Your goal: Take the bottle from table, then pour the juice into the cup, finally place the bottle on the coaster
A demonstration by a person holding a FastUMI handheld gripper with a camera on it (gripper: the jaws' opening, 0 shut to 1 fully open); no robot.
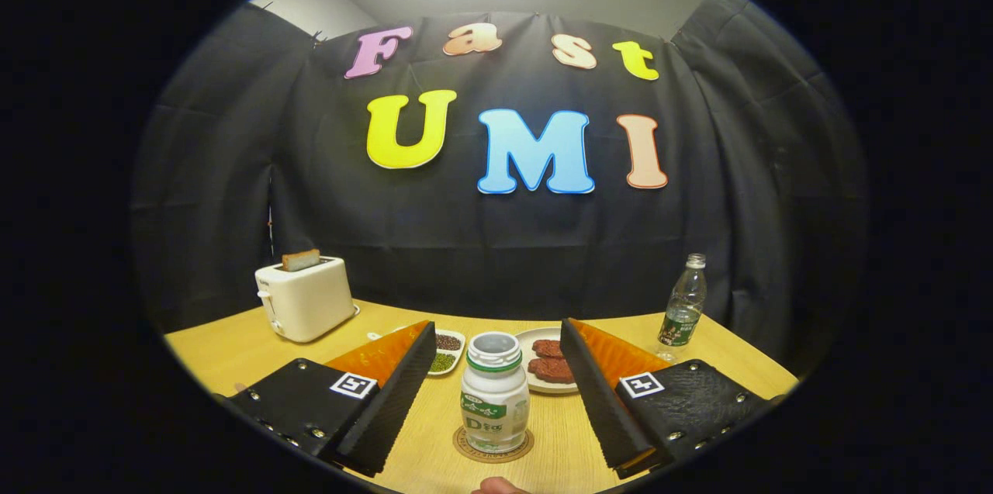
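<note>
Apparently final step: bottle on coaster, tool released

Tool (496, 401): fingers spread wide, one on each side of the bottle, clear gaps on both sides, no contact. State: released, gripping nothing. The finger faces turned toward the bottle look ribbed; a square printed marker sits on each finger body.

Bottle (494, 393): small white plastic drink bottle, squat and round-shouldered, with a green-printed label. It stands upright between the fingers, resting on the coaster (494, 449). The mouth is wide and open, no cap seen. Liquid level cannot be read through the opaque wall.

Coaster: thin round disc, brown, with printing round its rim; it shows as a ring around the bottle's base.

Progress, judged: the bottle sits on the coaster with the fingers off it, so the placing step looks done. No cup identified, so the pour cannot be confirmed. What seems left is only to draw the tool back.

Bench (233, 354): pale wood-grain top, smooth, matte.

Beyond the fingers: a small white dish (448, 350) with two heaps of grains, one dark, one green; just beside it a white plate (531, 343) carrying dark red-brown patties. Well off to one side, a cream toaster (305, 298), boxy with rounded corners, a slice of toast standing in its slot. Off to the other side, a clear plastic water bottle (684, 302), tall and slim, capped, green label.

A fingertip (496, 486) of a person shows just behind the coaster.
</note>
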